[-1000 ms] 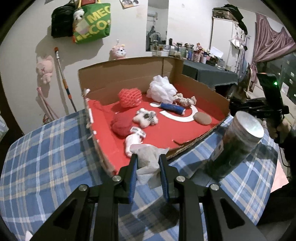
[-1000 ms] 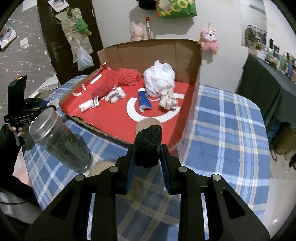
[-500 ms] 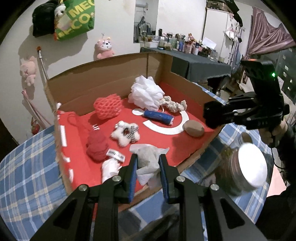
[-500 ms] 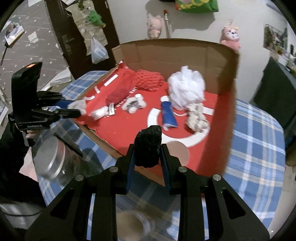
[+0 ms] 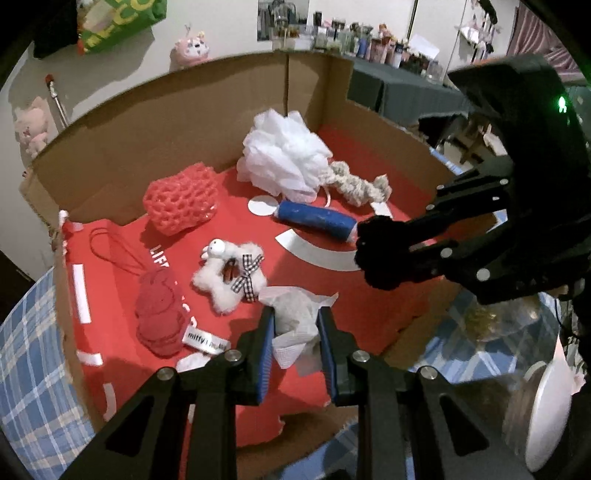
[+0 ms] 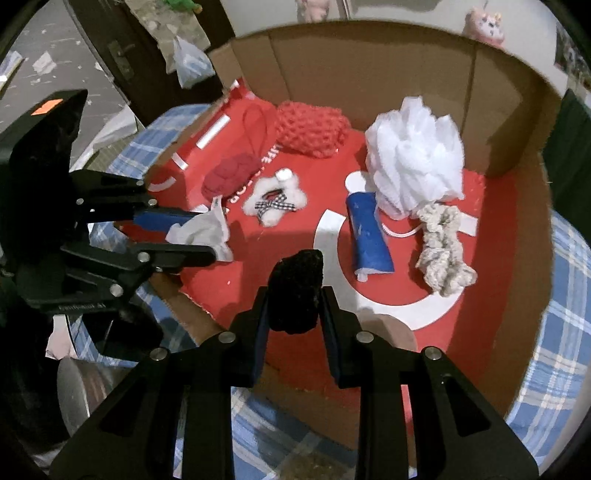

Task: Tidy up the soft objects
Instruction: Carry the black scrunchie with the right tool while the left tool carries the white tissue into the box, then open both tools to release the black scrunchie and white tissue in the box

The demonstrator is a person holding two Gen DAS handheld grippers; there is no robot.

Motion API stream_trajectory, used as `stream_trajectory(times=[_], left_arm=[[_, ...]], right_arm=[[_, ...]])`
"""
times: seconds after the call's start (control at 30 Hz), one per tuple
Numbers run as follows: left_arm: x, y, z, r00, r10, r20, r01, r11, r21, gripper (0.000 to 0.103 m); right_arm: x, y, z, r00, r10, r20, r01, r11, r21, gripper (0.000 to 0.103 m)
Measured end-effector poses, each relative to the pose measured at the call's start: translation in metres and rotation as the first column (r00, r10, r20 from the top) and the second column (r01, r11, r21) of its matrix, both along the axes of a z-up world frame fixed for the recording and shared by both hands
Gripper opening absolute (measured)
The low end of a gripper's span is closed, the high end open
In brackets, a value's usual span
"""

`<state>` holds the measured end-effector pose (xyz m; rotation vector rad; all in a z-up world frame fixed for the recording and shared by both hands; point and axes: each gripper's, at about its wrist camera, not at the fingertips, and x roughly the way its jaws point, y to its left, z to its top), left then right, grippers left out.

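Observation:
My left gripper [image 5: 295, 325] is shut on a crumpled white-grey cloth [image 5: 295, 314] above the near edge of the red-lined cardboard box [image 5: 110, 155]. My right gripper [image 6: 293, 306] is shut on a black sponge [image 6: 295, 291], also over the box's near edge. Each gripper shows in the other's view: the right one [image 5: 384, 254] with the sponge, the left one [image 6: 207, 236] with the cloth [image 6: 203, 229]. Inside the box lie a white bath pouf [image 5: 284, 155], a red net pouch [image 5: 181, 197], a blue roll [image 5: 317, 219], a white plush [image 5: 229, 277], a red yarn bundle [image 5: 159, 314] and a knotted rope [image 5: 358, 186].
The box rests on a blue plaid tablecloth [image 6: 535, 387]. A jar with a metal lid [image 5: 546, 402] stands near the box's front, between the two grippers. Box walls rise at the back and sides. A hanging green bag [image 5: 118, 22] and plush toys are on the wall behind.
Both grippers have moved forward from the tablecloth to over the box's near edge, each still holding its object. The jar has slid to the frames' lower edge.

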<state>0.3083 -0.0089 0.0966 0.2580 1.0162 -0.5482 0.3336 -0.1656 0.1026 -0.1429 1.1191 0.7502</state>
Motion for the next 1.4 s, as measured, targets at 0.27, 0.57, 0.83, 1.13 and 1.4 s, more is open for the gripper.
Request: stream_trajectory(times=[0.27,0.57,0.83,1.13,1.4], left_arm=[[0.019,-0.011,-0.016,0.998,0.001,-0.061,0.001,0.999,0.04,0.025],[0.022,-0.011,-0.025,0.996,0.013,-0.087,-0.007,0.998,0.068,0.025],[0.024,-0.013,-0.025,0.996,0.015,-0.087,-0.007,0.996,0.084,0.028],[0.024,-0.023,-0.033,0.996,0.025,-0.08,-0.018,0.996,0.086,0.038],[0.029,-0.017,-0.034,0.996,0.044,-0.074,-0.038,0.996,0.08,0.048]], right_arm=[[0.023,0.016,-0.018,0.995,-0.006,-0.103,-0.001,0.997,-0.072,0.025],[0.032,0.017,-0.032,0.988,-0.026,-0.155,0.007,0.993,-0.119,0.026],[0.032,0.021,-0.036,0.988,-0.038,-0.15,0.015,0.989,-0.148,0.026],[0.033,0.028,-0.037,0.991,-0.04,-0.13,0.017,0.985,-0.173,0.028],[0.031,0.027,-0.032,0.994,-0.046,-0.095,0.027,0.982,-0.185,0.066]])
